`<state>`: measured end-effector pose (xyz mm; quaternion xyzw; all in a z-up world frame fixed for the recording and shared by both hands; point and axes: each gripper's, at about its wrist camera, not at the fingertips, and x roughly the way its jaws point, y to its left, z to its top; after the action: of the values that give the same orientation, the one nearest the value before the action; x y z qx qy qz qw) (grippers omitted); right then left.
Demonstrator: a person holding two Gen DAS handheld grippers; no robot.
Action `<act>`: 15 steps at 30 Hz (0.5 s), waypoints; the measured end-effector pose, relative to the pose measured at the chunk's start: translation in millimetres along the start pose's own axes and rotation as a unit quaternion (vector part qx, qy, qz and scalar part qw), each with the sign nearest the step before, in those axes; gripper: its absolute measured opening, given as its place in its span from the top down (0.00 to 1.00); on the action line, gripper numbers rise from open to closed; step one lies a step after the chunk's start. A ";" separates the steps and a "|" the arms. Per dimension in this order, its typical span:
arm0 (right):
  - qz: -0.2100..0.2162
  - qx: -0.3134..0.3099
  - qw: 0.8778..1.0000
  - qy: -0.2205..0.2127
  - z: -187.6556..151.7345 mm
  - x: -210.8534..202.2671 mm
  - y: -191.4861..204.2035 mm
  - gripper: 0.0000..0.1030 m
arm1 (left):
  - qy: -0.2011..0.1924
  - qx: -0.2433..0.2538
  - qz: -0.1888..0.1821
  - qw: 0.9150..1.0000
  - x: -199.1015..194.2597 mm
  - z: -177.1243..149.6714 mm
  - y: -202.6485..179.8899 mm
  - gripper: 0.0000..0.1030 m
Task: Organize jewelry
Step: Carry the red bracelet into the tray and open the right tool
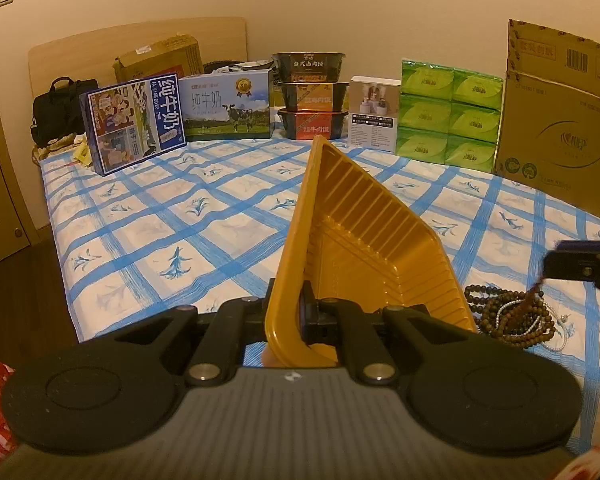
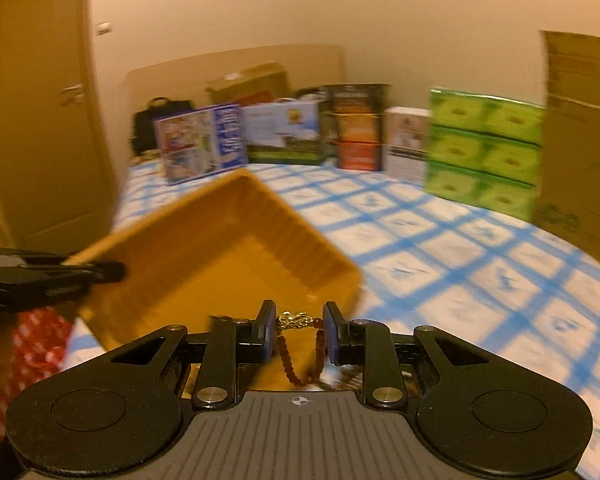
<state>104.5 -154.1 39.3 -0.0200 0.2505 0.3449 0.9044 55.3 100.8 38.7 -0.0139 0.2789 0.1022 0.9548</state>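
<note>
My left gripper [image 1: 290,312] is shut on the near rim of a yellow plastic tray [image 1: 352,232] and holds it tilted above the bed. The tray also shows in the right wrist view [image 2: 228,248], with the left gripper [image 2: 100,272] at its left rim. My right gripper [image 2: 298,330] is closed on a brown bead bracelet [image 2: 300,360] with a gold charm, which hangs between its pads beside the tray's near corner. It also shows at the right edge of the left wrist view [image 1: 580,268], above a pile of dark and white bead strands [image 1: 512,320] on the sheet.
A blue-checked sheet [image 1: 204,216] covers the bed. Along the far side stand milk cartons [image 1: 136,120], stacked food bowls [image 1: 312,96], a white box [image 1: 374,112], green tissue packs [image 1: 448,116] and a large cardboard box [image 1: 560,120]. A door [image 2: 32,120] is at left.
</note>
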 end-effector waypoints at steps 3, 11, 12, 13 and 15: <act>0.025 -0.007 1.000 0.001 5.6 13.8 16.2 0.75 | 0.000 0.000 -0.001 1.000 0.1 0.5 0.1 0.93; 0.062 -0.023 0.998 0.013 5.7 42.4 42.6 0.75 | 0.000 -0.002 -0.001 1.000 0.3 1.2 -0.2 0.93; 0.065 -0.025 0.997 0.016 4.6 46.1 44.6 0.75 | 0.000 -0.002 -0.001 1.000 0.5 1.4 -0.4 0.93; 0.067 -0.026 0.997 0.020 3.4 50.1 46.6 0.75 | 0.000 -0.003 -0.001 1.000 0.8 1.8 -0.4 0.93; 0.072 -0.029 0.997 0.029 0.6 57.3 50.1 0.75 | 0.000 -0.002 -0.001 1.000 0.4 0.9 0.0 0.93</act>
<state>109.5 -80.6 20.0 -0.0382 0.2674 0.4155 0.8686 56.0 100.9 39.2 -0.0157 0.2785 0.1018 0.9549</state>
